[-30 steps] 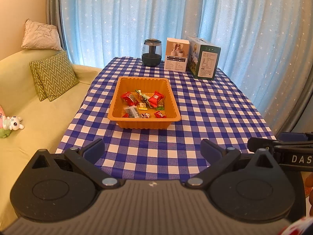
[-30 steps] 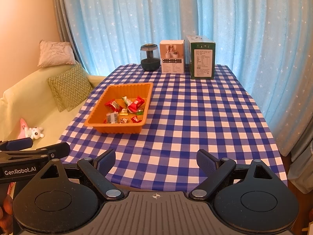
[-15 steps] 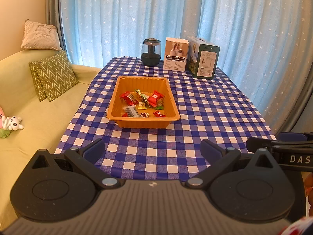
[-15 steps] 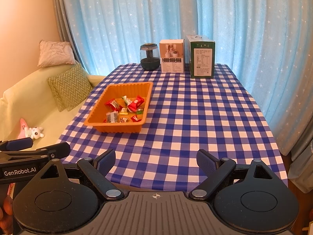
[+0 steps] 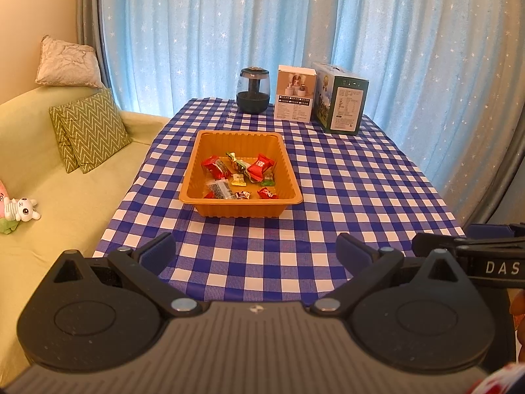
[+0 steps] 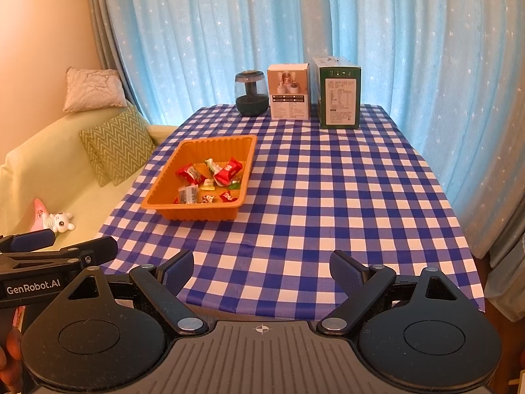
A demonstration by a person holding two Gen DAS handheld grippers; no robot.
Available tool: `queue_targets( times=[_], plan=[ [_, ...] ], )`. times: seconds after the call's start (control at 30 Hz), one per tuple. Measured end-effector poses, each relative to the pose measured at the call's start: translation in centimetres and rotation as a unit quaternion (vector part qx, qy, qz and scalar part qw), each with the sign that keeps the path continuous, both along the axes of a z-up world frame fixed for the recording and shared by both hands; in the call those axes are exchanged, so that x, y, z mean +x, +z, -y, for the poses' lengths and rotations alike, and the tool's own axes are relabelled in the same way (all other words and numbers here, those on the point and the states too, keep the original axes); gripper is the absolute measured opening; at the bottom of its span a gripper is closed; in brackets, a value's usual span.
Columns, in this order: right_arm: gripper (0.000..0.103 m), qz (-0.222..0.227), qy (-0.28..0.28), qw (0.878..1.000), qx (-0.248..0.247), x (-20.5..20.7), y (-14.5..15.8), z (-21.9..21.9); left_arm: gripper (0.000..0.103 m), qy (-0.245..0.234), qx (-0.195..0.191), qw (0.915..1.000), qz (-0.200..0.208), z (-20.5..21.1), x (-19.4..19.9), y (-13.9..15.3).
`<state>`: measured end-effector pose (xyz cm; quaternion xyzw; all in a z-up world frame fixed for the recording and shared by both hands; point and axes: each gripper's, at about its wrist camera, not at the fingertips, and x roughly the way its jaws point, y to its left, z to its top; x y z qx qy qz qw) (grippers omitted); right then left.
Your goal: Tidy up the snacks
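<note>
Hovering at worktop (image 5: 344,190) edge, left claw (image 5: 256,252) and right claw (image 6: 261,271) both wide, empty; snacks (image 5: 238,179) in tray (image 5: 241,210).

One orange tray (image 5: 240,204) on the bench (image 5: 344,193) – about nine wrapped snacks inside: four red-wrapped (image 5: 260,166), two green (image 5: 267,182), one yellow (image 5: 239,180), one clear packet with dark print (image 5: 219,187), one small dark-and-white one (image 5: 243,194). Count is approximate, some overlap. At the far edge: two cartons – one white (image 5: 294,93), one green (image 5: 341,98) – plus one dark round jar (image 5: 253,90). On the sofa (image 5: 65,203): three cushions, two green zigzag (image 5: 95,128) and one pale (image 5: 67,62); one white plush toy (image 5: 21,208) beside a pink one (image 6: 38,208). Two grippers in view, left (image 5: 254,251) and right (image 6: 261,269).
</note>
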<state>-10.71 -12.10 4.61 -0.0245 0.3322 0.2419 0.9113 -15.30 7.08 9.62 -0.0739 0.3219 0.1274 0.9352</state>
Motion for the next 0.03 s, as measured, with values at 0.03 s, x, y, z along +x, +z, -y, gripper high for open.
queue_targets(
  times=[0.03],
  plan=[
    [0.089,0.0,0.0,1.0,0.0,0.04,0.02,0.06,0.103,0.001,0.0,1.0,0.0,-0.02,0.03,-0.05]
  ],
)
